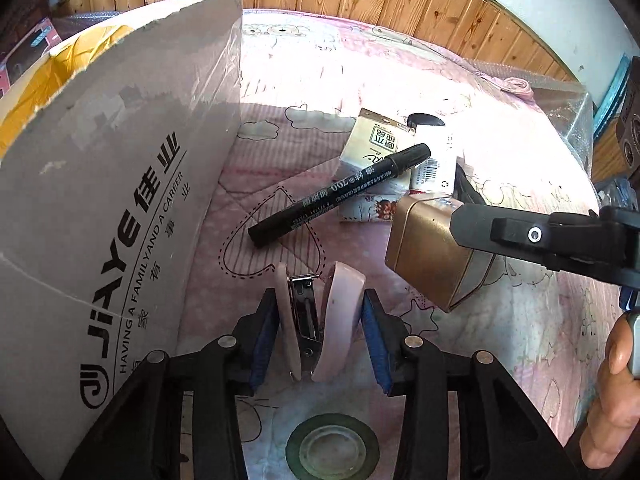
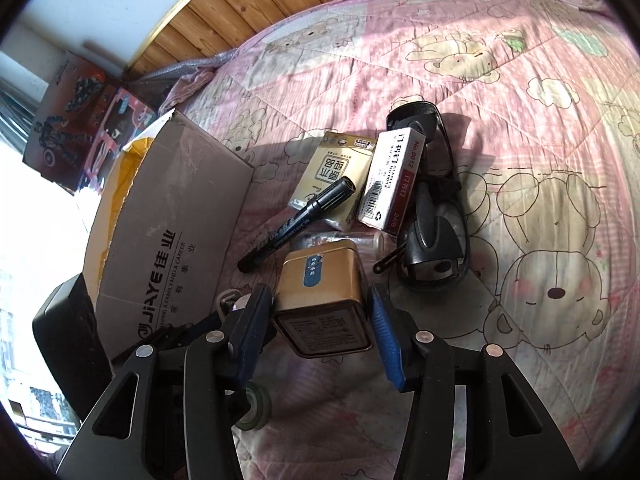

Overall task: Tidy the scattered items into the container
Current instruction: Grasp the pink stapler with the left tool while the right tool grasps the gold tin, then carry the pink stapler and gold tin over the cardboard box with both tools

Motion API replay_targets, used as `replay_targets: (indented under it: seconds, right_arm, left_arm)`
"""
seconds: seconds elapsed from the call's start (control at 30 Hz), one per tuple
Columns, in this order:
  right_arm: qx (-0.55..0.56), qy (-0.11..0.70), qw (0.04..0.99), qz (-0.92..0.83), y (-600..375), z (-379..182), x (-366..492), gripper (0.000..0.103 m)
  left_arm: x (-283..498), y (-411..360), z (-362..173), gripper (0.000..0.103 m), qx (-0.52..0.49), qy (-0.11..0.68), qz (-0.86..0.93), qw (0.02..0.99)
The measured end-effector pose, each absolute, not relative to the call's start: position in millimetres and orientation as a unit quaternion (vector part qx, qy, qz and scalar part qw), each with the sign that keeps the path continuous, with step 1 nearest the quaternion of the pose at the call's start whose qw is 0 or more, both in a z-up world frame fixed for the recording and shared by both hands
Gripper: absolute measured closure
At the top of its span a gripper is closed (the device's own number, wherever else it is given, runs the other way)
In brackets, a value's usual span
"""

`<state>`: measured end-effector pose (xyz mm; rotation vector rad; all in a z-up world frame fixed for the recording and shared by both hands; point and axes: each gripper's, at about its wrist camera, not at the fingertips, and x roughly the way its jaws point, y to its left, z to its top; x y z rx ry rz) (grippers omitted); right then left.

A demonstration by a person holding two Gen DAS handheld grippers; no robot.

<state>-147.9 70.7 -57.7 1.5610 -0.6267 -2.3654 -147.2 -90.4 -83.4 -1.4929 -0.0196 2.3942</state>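
Left claw (image 1: 320, 316) clamps pink stapler (image 1: 316, 316) — right claw (image 2: 320, 320) grips gold tin (image 2: 324, 300), beside carton (image 2: 168, 216).

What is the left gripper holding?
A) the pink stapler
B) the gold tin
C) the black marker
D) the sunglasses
A: the left gripper has its blue pads pressed on both sides of the pink stapler, while the marker lies loose on the quilt and the gold tin sits between the right gripper fingers.

Left gripper (image 1: 320, 320) and right gripper (image 2: 322, 316) each clamp an item, held aloft.
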Motion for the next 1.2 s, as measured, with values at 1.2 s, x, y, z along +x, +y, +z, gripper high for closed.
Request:
replay_targets:
  seconds: [1.2]
  right_arm:
    - [0.555, -0.192, 0.107, -0.803, 67, -76, -144, 0.049]
  left_arm:
    - [-147, -93, -94, 0.062, -0.528, -0.038, 0.831, 0.175]
